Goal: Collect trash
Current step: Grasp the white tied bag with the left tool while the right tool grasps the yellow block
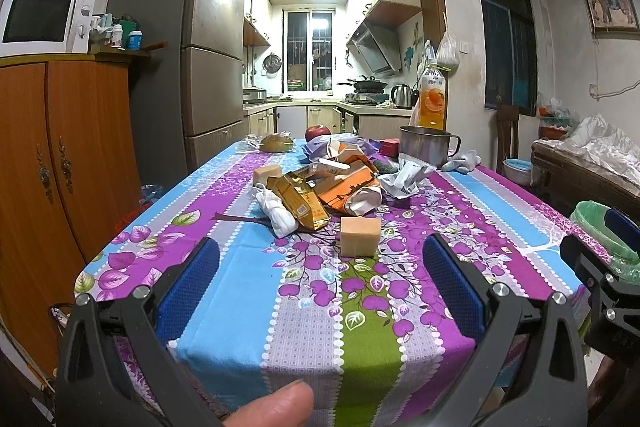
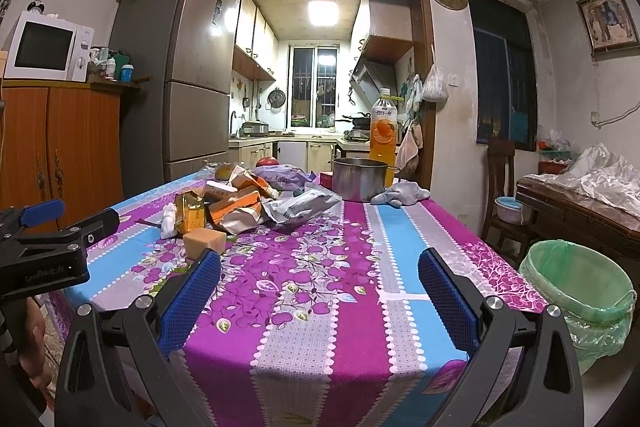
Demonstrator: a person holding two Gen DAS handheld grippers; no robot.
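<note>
Right now both the left gripper (image 1: pixel 320 291) and right gripper (image 2: pixel 320 297) are spread wide, holding nothing, near the crumpled paper trash pile (image 1: pixel 332 183) on the purple flowery tablecloth (image 1: pixel 360 291).

— What's on the tabletop (image 1: pixel 248 291) ahead of your gripper?
— A flowered cloth covers it. Nearest you sits a tan block (image 1: pixel 359 237); beyond it lies a heap of crushed cartons and wrappers (image 1: pixel 332 183).
— And past that heap?
— A steel mug (image 1: pixel 427 146), a juice bottle (image 1: pixel 432 95), an apple (image 1: pixel 317 133).

No legible text: bottle label (image 1: pixel 433 98), carton printing (image 1: pixel 306 205) and wrapper lettering (image 2: pixel 294 213) all too blurred.
</note>
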